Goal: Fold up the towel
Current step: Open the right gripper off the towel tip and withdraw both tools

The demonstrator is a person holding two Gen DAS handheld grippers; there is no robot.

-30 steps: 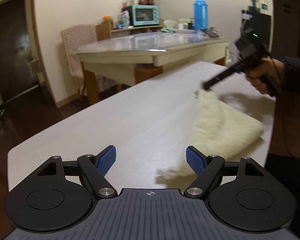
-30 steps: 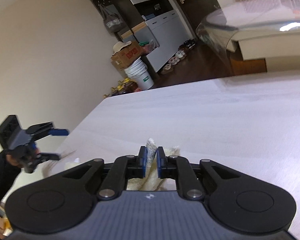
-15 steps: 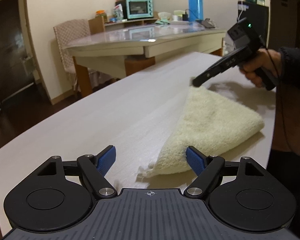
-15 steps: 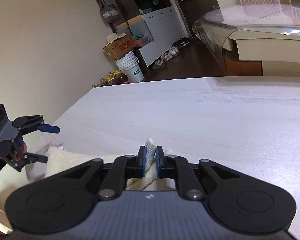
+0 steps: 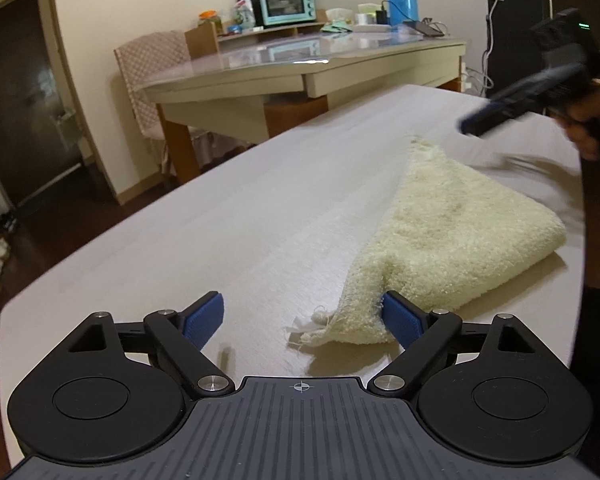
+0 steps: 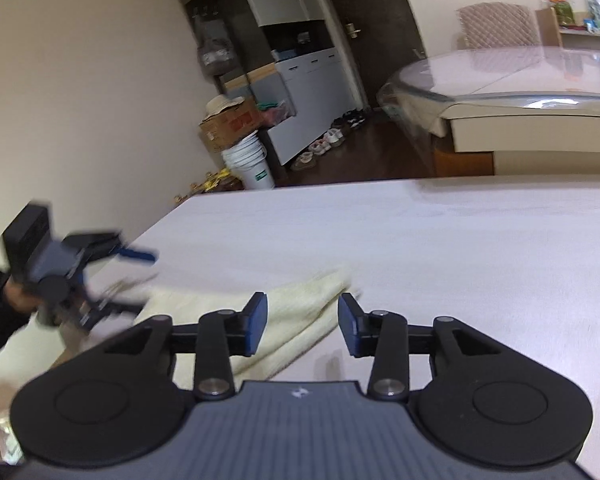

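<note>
On the pale surface (image 5: 240, 216) lay the folded cream towel (image 5: 452, 236). Left claw (image 5: 302, 316) and right claw (image 6: 302, 322) both gaped wide, holding nothing.

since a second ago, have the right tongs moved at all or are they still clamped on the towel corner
Yes. The right tongs have opened and let go; the towel corner now lies flat on the table ahead of them, no longer pinched upright between the pads.

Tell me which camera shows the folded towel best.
The left wrist view: the towel lies nearly whole on the table, its folded edge and frayed corner both sharp. The right wrist view shows only a strip of it, blurred and partly hidden behind the gripper's fingers.
</note>
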